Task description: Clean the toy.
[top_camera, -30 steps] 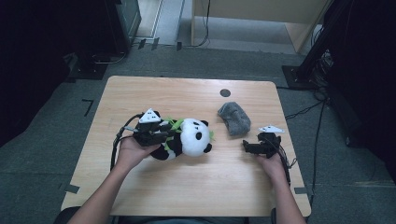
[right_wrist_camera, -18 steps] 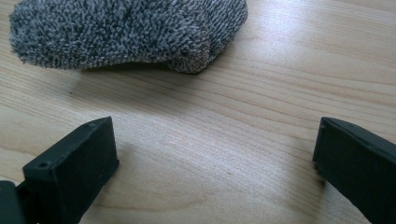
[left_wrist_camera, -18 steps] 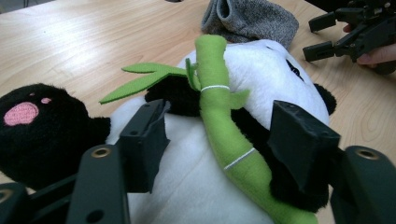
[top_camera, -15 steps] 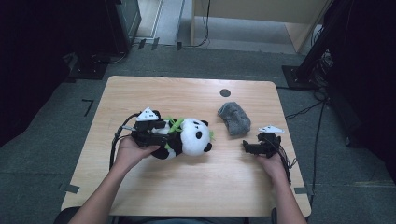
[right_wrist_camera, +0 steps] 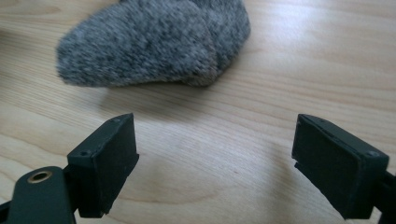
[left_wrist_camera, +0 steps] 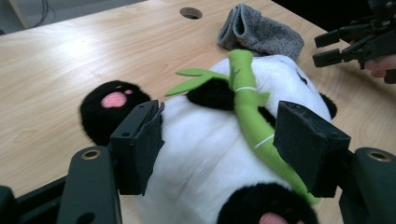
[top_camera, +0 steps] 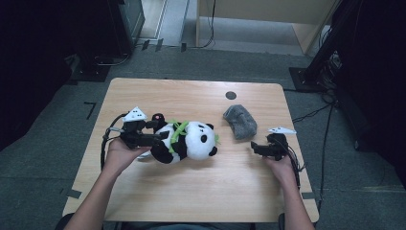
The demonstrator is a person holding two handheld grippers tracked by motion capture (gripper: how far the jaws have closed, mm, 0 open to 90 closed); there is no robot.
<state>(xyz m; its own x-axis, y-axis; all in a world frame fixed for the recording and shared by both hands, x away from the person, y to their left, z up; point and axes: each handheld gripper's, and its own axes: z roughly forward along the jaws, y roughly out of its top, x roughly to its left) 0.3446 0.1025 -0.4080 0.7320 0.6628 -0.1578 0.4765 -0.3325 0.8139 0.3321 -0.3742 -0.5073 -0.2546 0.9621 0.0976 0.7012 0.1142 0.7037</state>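
A black-and-white plush panda (top_camera: pixel 194 141) with a green felt bamboo stalk (left_wrist_camera: pixel 245 102) lies on its side on the wooden table (top_camera: pixel 191 191). My left gripper (top_camera: pixel 155 139) is at its rear end. The jaws have just been opening, and they stand open on either side of the panda's body (left_wrist_camera: pixel 205 154). A grey sock (top_camera: pixel 241 121) lies to the right of the panda. My right gripper (top_camera: pixel 254 147) rests low on the table just in front of the sock (right_wrist_camera: pixel 154 42). Its jaws have just been closing a little, are still open, and have only bare wood between them.
A round cable hole (top_camera: pixel 231 95) sits in the table near the far edge, behind the sock. Dark equipment and cables stand on the floor around the table. From the left gripper view, the right gripper (left_wrist_camera: pixel 329 49) shows beyond the panda's head.
The left gripper's jaws have spread apart around the panda, and the hand has drawn back a little to the left. The panda, the sock and the right hand stay where they were.
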